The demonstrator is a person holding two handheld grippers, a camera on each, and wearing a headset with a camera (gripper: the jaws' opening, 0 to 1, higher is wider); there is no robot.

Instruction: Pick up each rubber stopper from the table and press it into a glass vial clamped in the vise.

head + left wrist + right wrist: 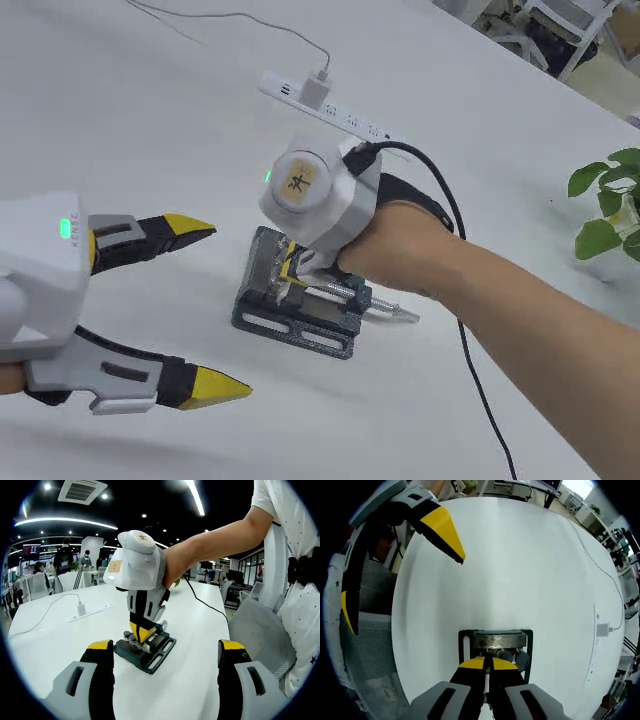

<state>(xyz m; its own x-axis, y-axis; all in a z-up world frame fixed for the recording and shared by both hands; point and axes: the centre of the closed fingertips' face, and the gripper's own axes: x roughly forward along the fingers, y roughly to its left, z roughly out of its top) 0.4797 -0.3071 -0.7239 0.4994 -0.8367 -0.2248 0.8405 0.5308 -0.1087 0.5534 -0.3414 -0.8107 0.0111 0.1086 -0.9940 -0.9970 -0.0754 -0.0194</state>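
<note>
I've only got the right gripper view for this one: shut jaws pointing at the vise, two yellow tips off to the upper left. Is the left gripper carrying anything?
Observer: No. In the head view the left gripper is open, its jaws wide apart with nothing between them, off to one side of the vise.
Operator: And how does the right gripper stand to the vise?
Observer: The left gripper view shows the right gripper nearly upright, with its tips pointing down at the top of the vise.
</note>
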